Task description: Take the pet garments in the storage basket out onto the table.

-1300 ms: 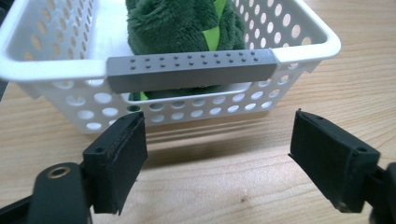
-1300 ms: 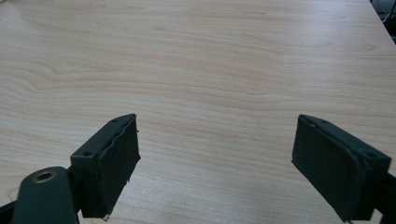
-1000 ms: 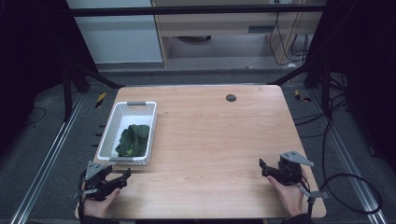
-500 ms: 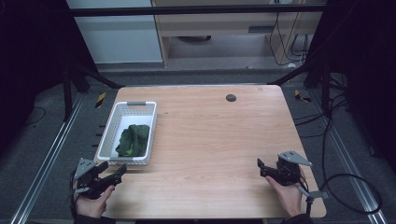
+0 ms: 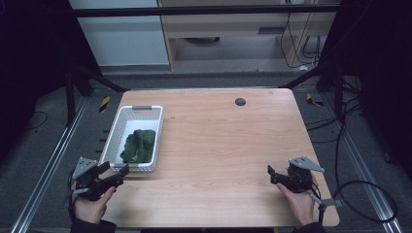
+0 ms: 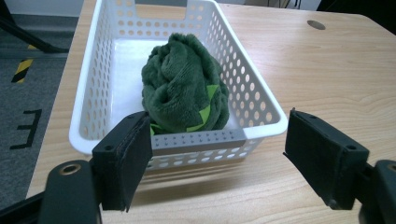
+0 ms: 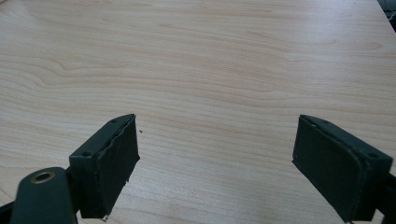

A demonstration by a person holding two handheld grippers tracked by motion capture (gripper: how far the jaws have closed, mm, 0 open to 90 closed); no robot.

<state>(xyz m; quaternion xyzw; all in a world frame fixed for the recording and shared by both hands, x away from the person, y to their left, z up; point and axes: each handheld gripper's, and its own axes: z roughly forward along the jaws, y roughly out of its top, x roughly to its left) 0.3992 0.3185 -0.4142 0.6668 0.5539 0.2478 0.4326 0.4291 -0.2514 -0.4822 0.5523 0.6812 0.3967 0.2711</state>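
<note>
You've got one readable mark: a black "E" [image 6: 26, 129] on the grey floor [image 6: 28, 107] beside the worktop.

Dim surroundings, evenly lit tabletop [image 5: 233, 145], sharp focus

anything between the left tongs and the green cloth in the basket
Yes: the white basket's near end wall stands between the open left tongs and the green cloth. From above, nothing visible covers the cloth.

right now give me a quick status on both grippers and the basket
Left gripper open, near basket's end. Right gripper open over bare table. Green cloth bunched inside basket. Nothing in the way.
</note>
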